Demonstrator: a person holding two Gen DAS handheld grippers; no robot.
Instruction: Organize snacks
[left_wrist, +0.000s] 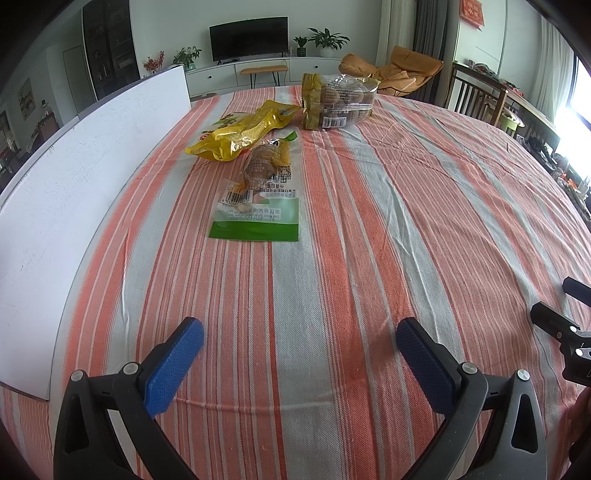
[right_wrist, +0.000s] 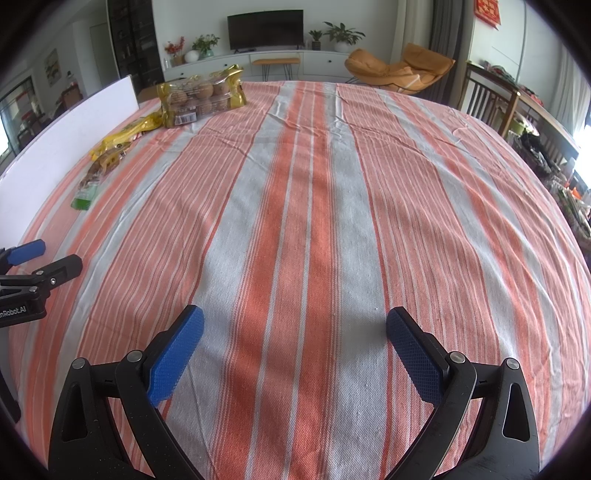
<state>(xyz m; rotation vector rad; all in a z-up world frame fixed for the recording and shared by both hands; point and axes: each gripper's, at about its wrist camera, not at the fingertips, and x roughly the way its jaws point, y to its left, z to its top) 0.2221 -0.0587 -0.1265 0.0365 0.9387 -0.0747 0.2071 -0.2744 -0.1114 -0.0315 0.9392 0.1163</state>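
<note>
Both tools hover over the striped desk (left_wrist: 369, 206), jaws spread wide, nothing held. Left tool (left_wrist: 299, 350) faces the snacks; right tool (right_wrist: 295, 339) faces bare cloth w/ the snacks far off at its 10–11 o'clock.

From the left tool, the green-edged clear pouch (left_wrist: 258, 195) lies nearest, at approx 11–12 o'clock, long axis running roughly 12-to-6, i.e. near-aligned w/ the tool's approach. The yellow bag (left_wrist: 240, 133) sits just beyond, touching or overlapping the pouch's far end, axis slanting 1-to-7. The clear pack of round brown snacks (left_wrist: 336, 101) is farthest, at 12 o'clock, near the desk's far edge. A white board (left_wrist: 85, 192) stands along the left, at 9–10 o'clock.

Judgement: left arm is clearly nearer, so it prob. takes the pouch first; jaws would close across its short width.
</note>
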